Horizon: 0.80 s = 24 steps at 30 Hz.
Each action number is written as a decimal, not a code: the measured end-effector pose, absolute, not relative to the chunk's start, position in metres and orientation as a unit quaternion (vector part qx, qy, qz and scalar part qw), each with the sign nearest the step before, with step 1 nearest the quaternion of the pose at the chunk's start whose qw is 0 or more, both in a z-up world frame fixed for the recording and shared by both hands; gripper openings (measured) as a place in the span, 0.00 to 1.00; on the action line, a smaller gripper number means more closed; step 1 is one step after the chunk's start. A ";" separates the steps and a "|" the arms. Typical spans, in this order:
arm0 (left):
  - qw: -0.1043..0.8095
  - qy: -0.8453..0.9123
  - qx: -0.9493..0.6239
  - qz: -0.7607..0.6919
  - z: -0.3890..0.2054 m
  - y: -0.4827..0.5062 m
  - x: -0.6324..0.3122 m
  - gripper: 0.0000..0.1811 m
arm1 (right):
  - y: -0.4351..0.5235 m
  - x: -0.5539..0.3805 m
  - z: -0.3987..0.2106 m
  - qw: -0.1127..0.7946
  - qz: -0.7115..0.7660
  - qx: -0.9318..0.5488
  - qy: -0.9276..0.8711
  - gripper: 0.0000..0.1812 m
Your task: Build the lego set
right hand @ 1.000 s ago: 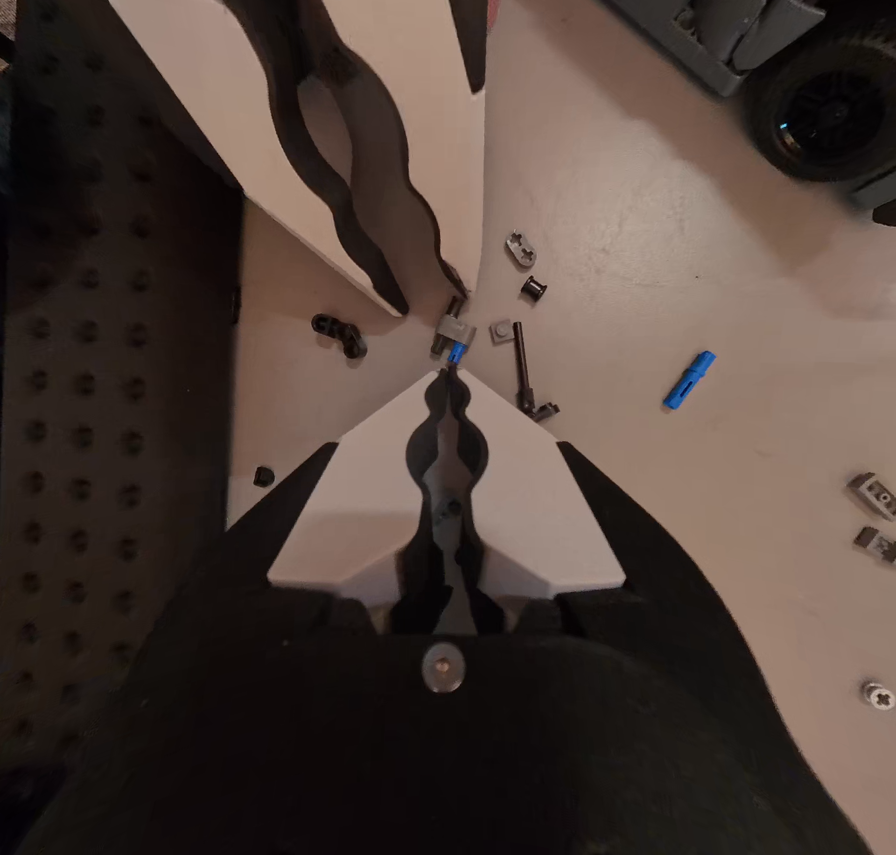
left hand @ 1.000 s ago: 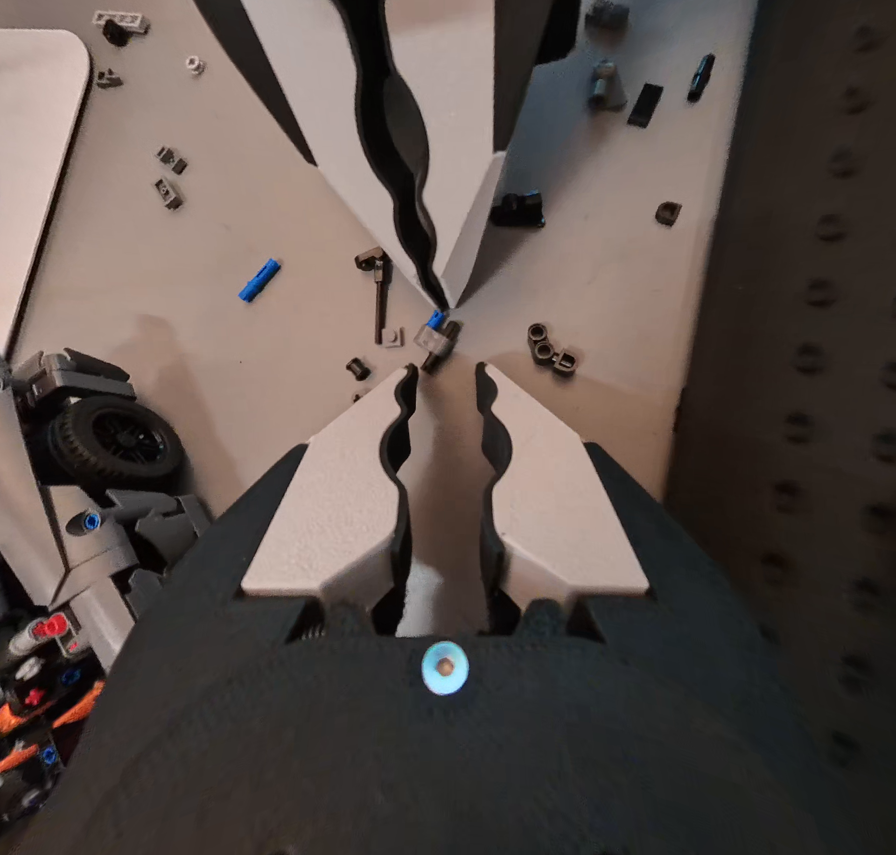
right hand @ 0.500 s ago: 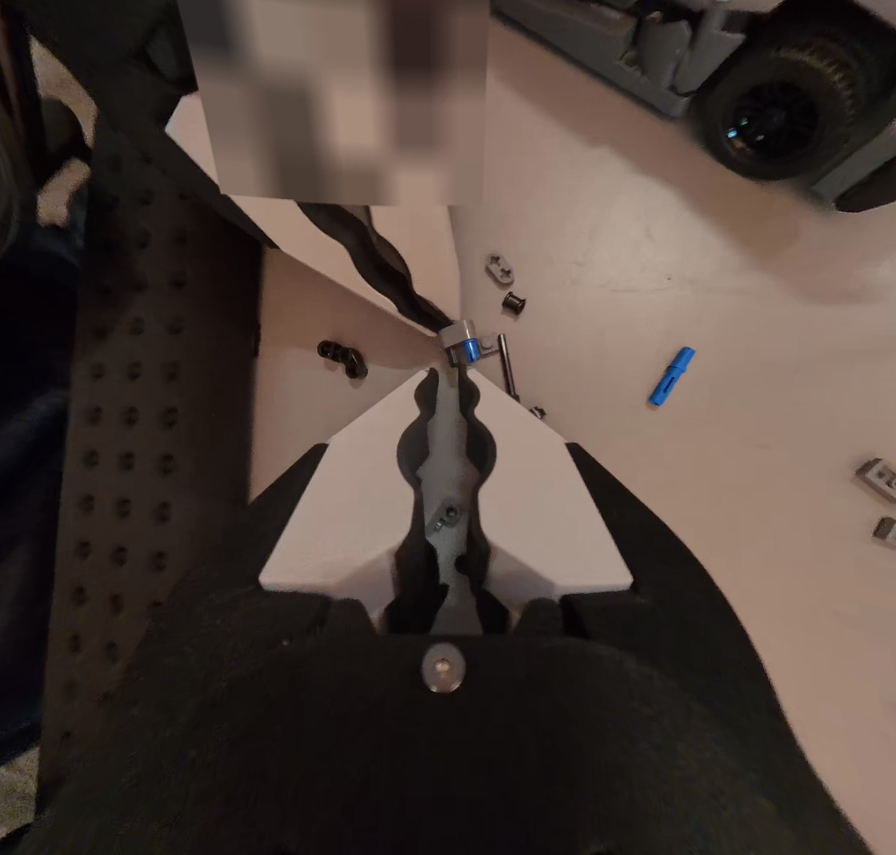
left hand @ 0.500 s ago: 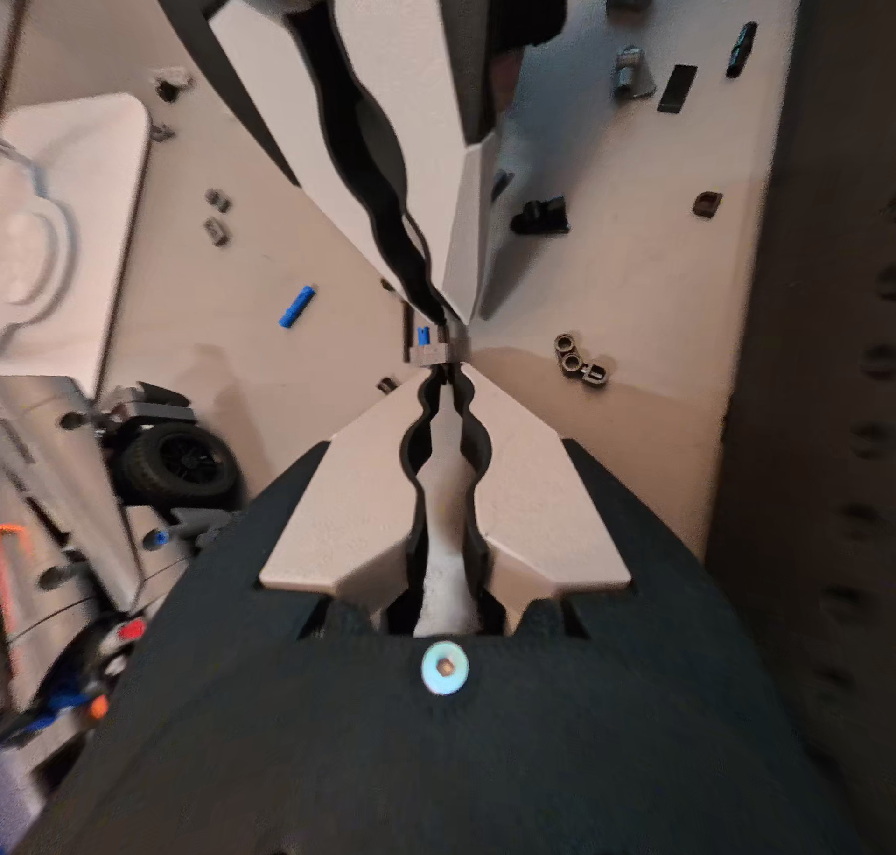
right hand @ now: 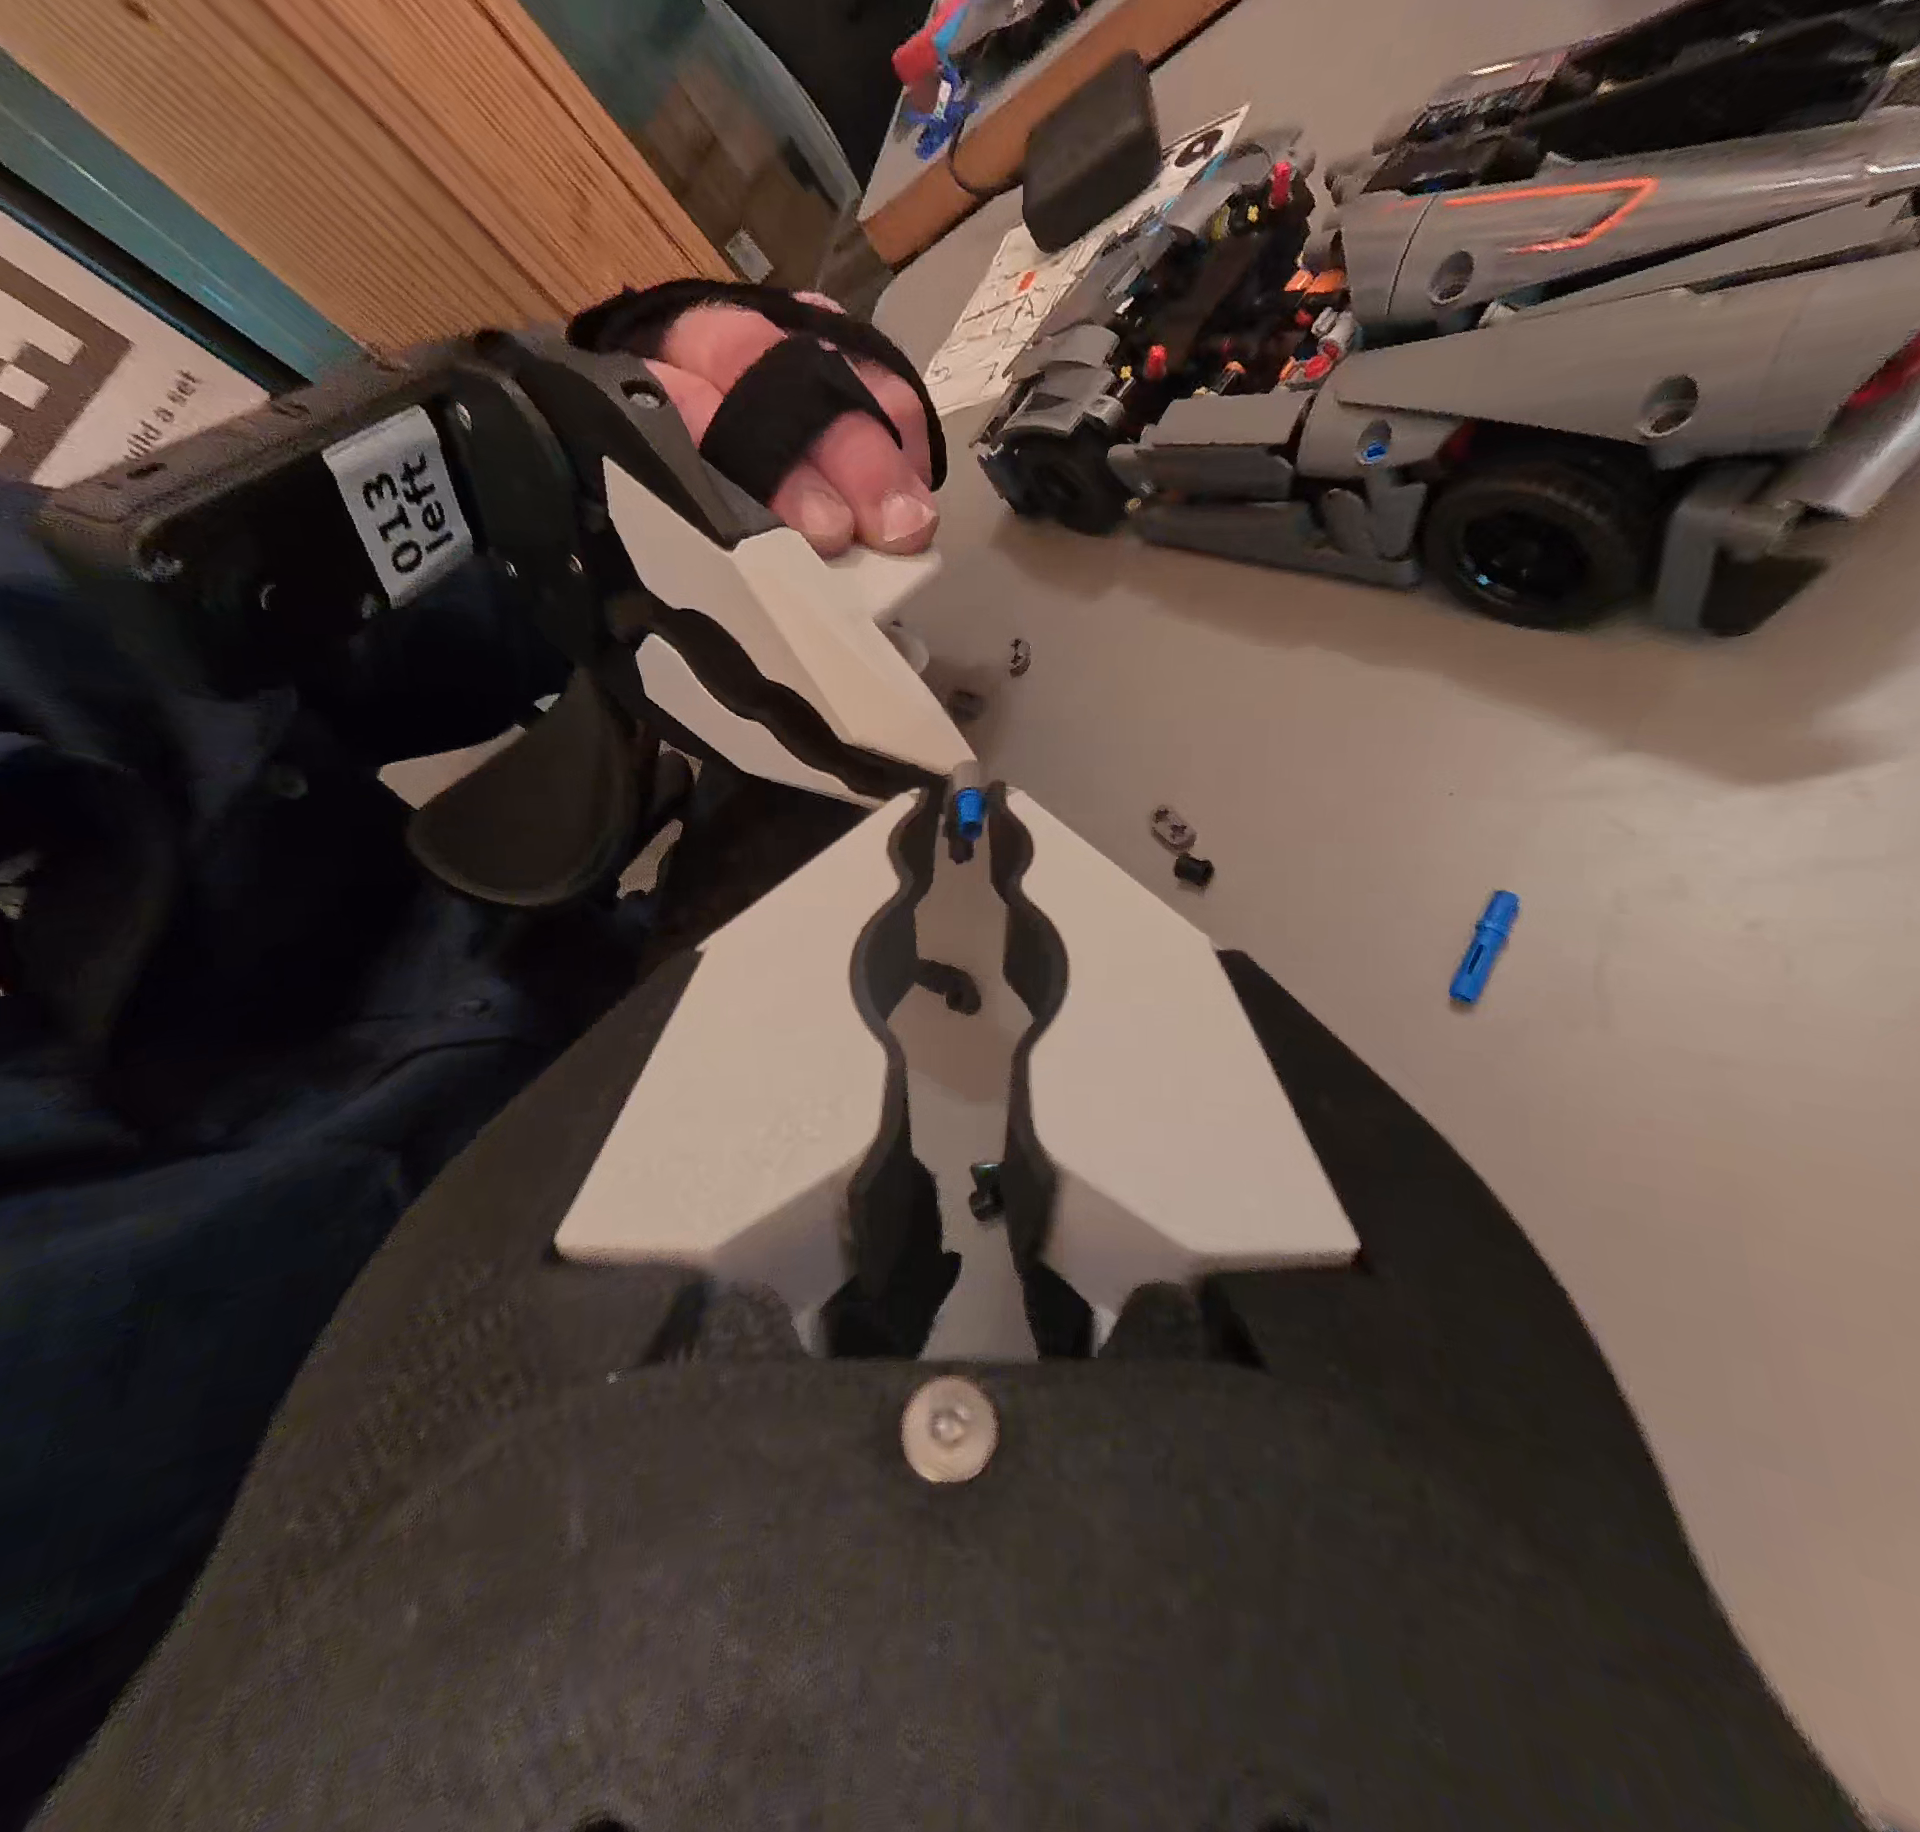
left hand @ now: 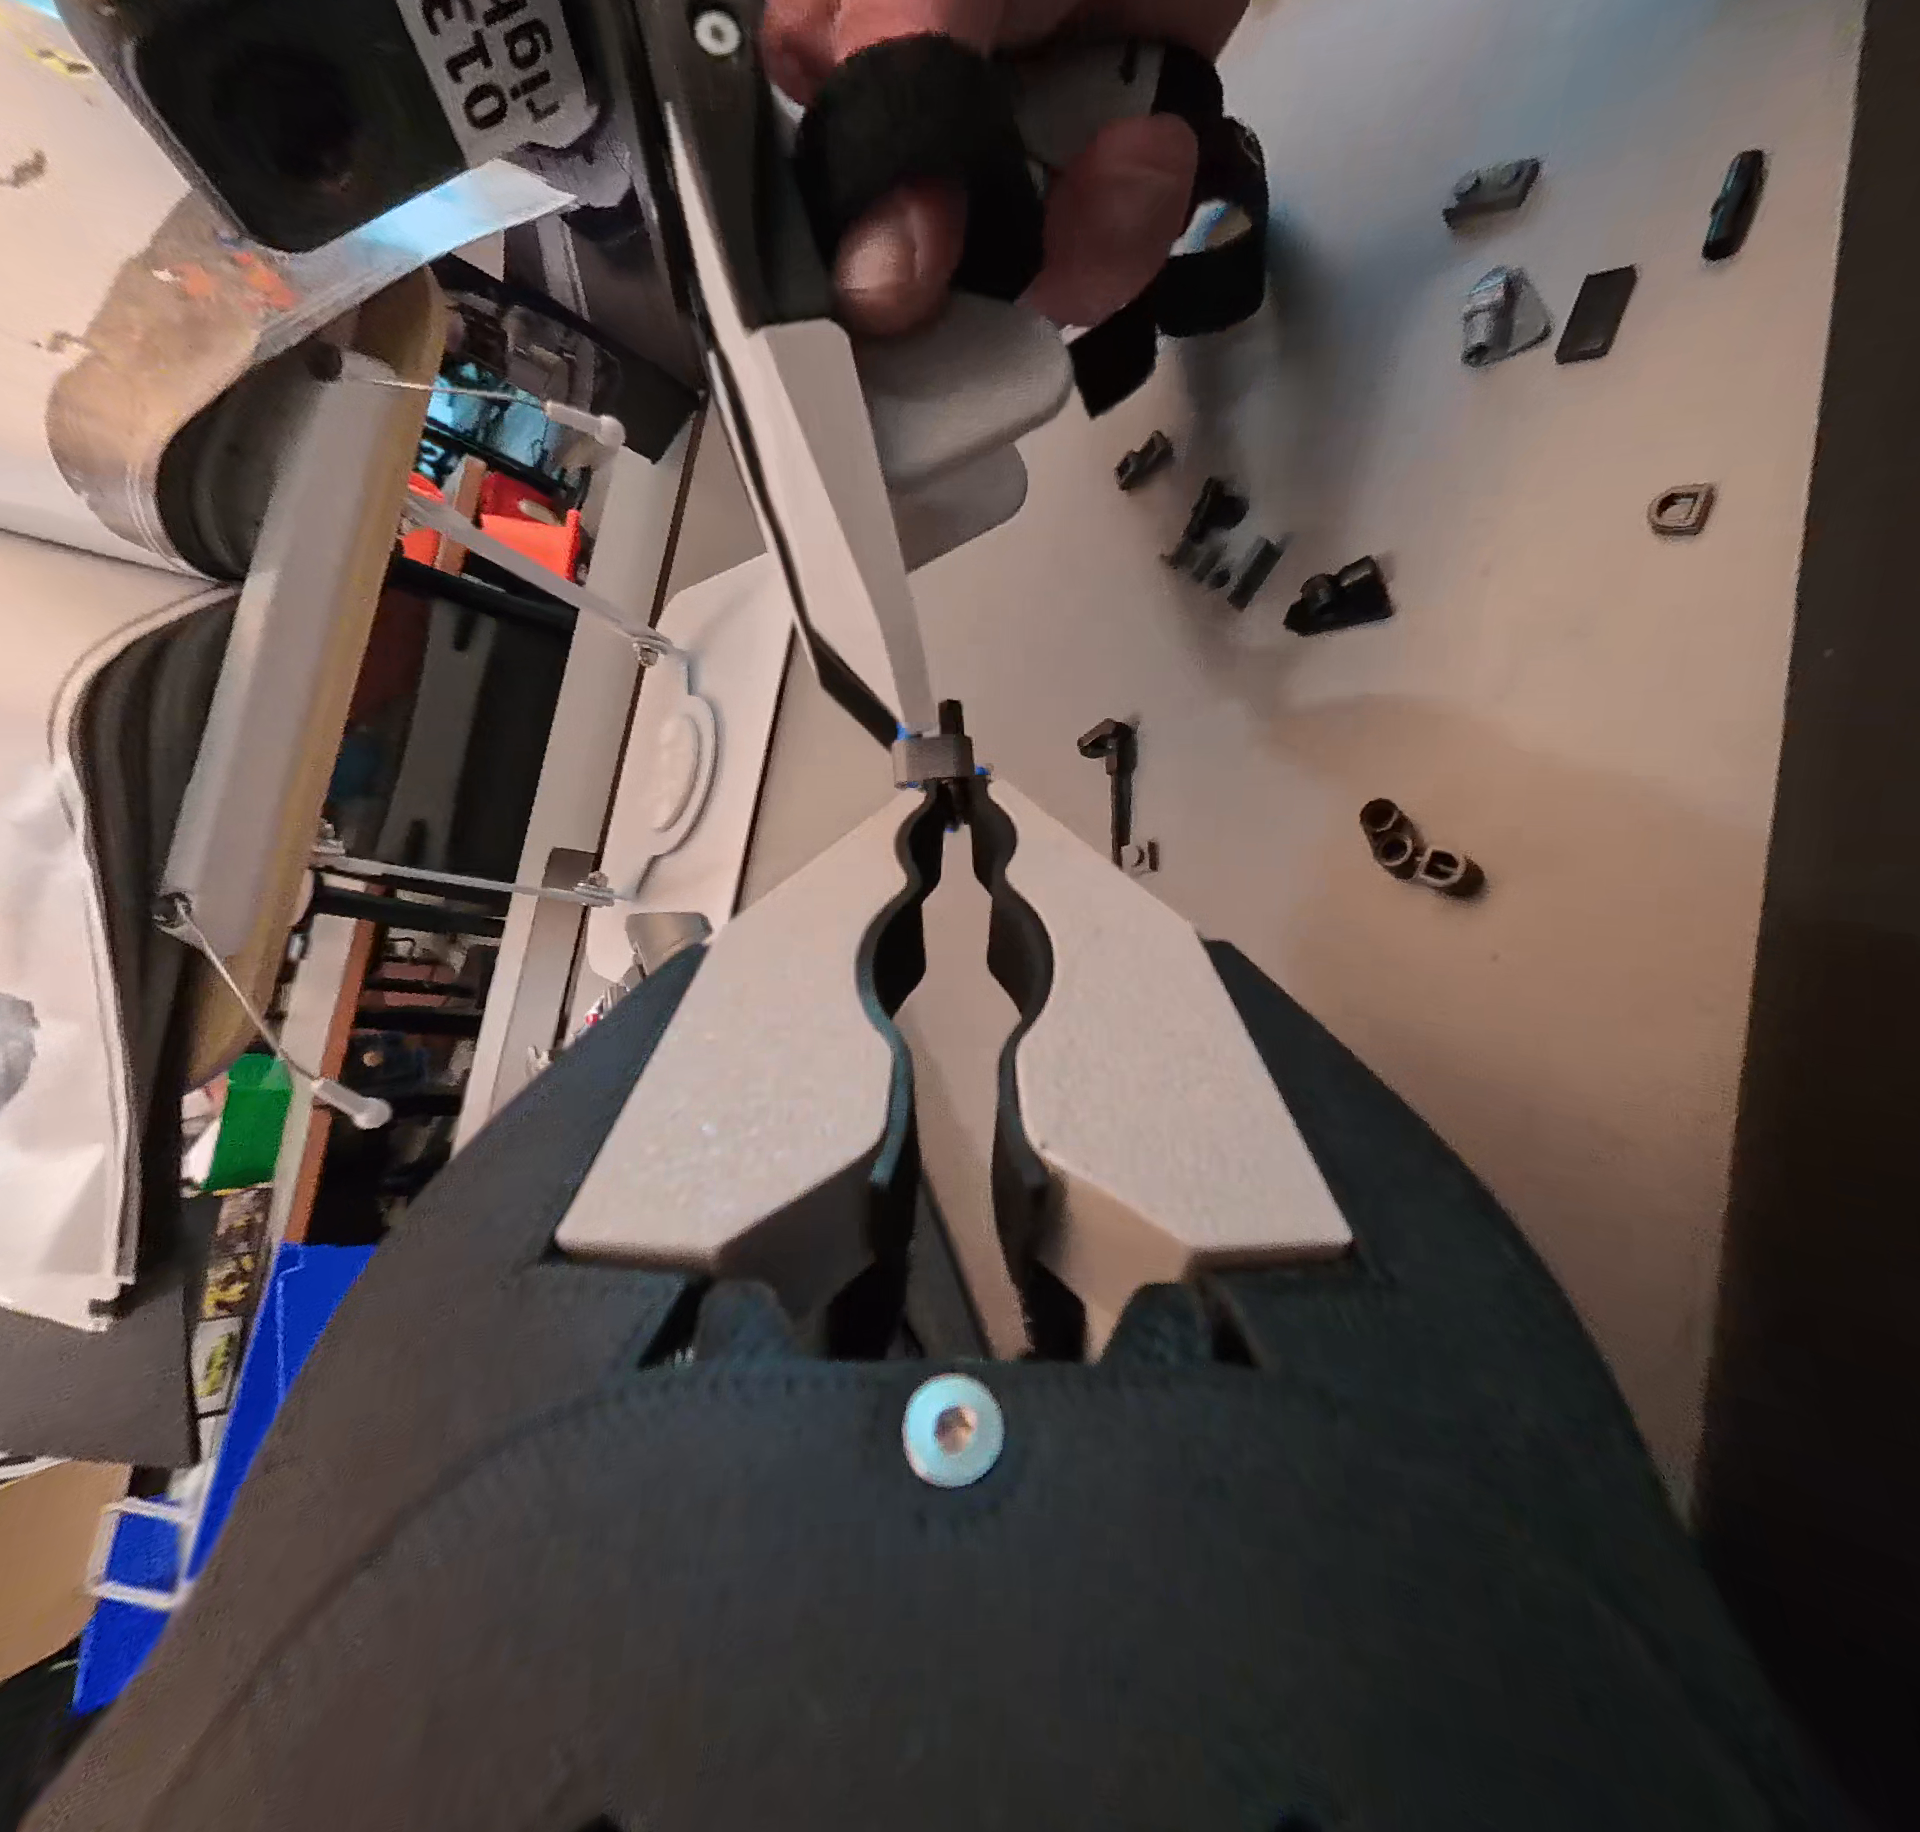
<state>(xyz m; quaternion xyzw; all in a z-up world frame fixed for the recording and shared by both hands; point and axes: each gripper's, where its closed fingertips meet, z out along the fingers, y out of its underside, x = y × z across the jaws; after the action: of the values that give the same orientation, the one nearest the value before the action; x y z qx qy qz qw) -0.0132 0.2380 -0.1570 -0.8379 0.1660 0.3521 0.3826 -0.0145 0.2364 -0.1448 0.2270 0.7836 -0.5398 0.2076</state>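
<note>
Both tools meet tip to tip above the tabletop (right hand: 1558, 847), sharing one tiny sub-assembly: a grey connector (left hand: 932, 754) with a blue pin (right hand: 968, 808) through it. Left tool (left hand: 951, 808) is pinched shut on the piece's lower stub; right tool (right hand: 961, 814) is closed on the blue pin end. We judge the piece near weightless, rigid hard plastic, smooth, so it is apt to twist or pop out of a tip grip. Best hold: flat sides of the grey body, not the round pin. The part-built grey car (right hand: 1507, 411) sits well apart.
</note>
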 end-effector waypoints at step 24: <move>0.530 0.031 -0.840 0.110 -0.135 0.239 -0.005 0.02 | 0.230 -0.004 -0.124 0.010 -0.542 0.075 0.837 0.00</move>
<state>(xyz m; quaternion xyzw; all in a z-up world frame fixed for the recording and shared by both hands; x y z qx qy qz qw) -0.0047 0.2386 -0.1346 -0.8399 0.0312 0.1104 0.5305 -0.0039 0.2298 -0.1237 0.0750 0.8367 -0.5424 0.0096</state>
